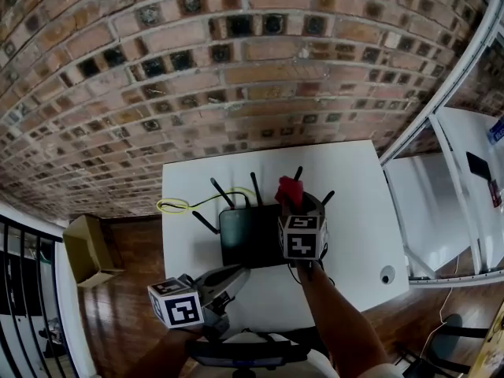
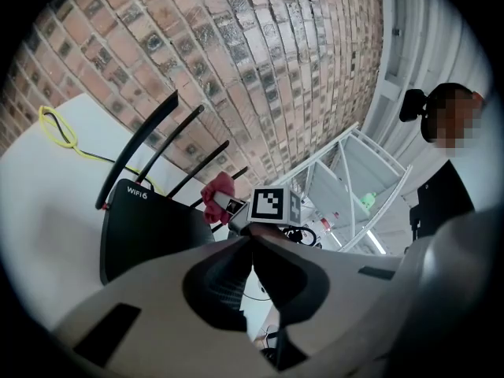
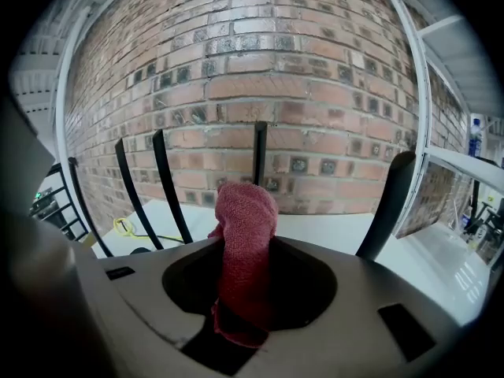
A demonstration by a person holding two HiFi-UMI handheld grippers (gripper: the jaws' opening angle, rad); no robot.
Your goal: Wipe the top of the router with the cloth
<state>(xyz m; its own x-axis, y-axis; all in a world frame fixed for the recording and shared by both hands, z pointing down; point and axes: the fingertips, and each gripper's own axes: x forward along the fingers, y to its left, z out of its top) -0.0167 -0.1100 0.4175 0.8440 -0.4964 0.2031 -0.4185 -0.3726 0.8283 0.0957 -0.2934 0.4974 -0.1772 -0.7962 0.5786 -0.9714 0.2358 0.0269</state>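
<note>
A black router (image 1: 248,239) with several upright antennas lies in the middle of a white table (image 1: 354,203). Above the router's right rear part, among the antennas, my right gripper (image 1: 293,205) is shut on a red cloth (image 1: 288,189). In the right gripper view the cloth (image 3: 246,211) stands up out of the right gripper (image 3: 244,250). My left gripper (image 1: 239,273) hovers over the table's near edge, in front of the router's left corner. Its jaws meet at the tips with nothing between them. The left gripper view shows the left gripper (image 2: 250,241), the router (image 2: 146,227) and the cloth (image 2: 217,187).
A yellow cable (image 1: 175,205) loops on the table left of the router. A small white round object (image 1: 387,276) sits near the table's right front corner. A brick wall rises behind the table. On the wooden floor at left lies a cardboard box (image 1: 88,250); white frames stand at right.
</note>
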